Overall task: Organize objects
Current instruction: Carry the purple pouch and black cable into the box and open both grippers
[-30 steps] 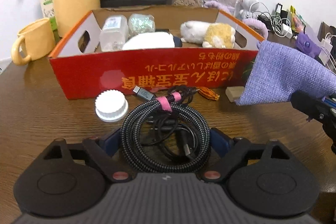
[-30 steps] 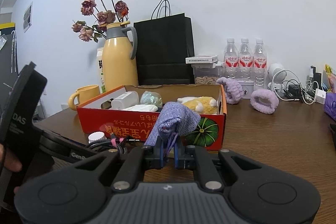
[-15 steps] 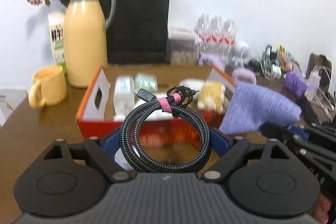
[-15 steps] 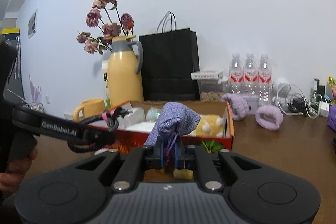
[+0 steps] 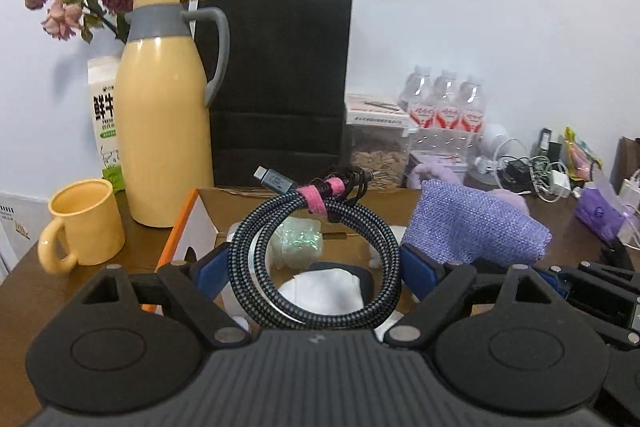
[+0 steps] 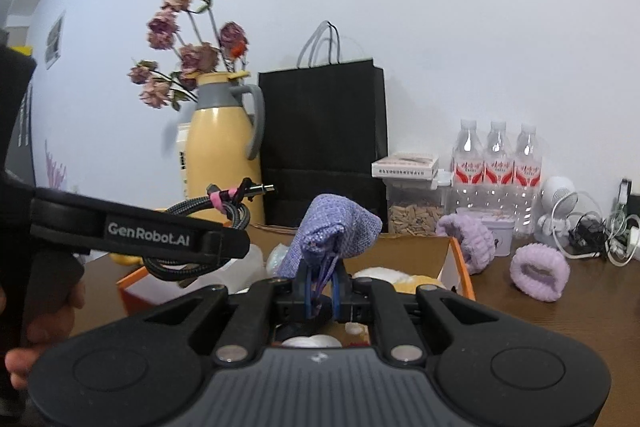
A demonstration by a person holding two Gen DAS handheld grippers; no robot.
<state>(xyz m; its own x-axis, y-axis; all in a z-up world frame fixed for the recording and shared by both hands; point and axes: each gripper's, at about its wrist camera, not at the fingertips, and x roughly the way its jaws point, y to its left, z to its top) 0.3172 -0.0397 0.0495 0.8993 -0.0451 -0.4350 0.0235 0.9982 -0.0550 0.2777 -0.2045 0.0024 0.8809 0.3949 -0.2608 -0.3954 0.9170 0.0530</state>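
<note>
My left gripper (image 5: 316, 267) is shut on a coiled black braided cable (image 5: 376, 231) tied with a pink strap, held in the air over the orange cardboard box (image 5: 180, 223). The cable also shows in the right wrist view (image 6: 192, 207). My right gripper (image 6: 320, 291) is shut on a purple fabric pouch (image 6: 336, 227) by its drawstring end, also above the box (image 6: 456, 259). The pouch shows in the left wrist view (image 5: 472, 231) just right of the cable. Inside the box lie plush toys (image 6: 412, 279), a white item (image 5: 320, 291) and a shiny packet (image 5: 300, 235).
A yellow thermos jug (image 5: 164, 123) with dried flowers, a yellow mug (image 5: 82, 223) and a milk carton (image 5: 104, 119) stand left of the box. A black paper bag (image 5: 280, 87), water bottles (image 5: 444, 115), purple scrunchies (image 6: 540, 271) and tangled chargers (image 5: 536, 171) are behind and to the right.
My left gripper lifted the cable off the table and carried it up over the box. My right gripper also rose with the pouch and moved over the box.
</note>
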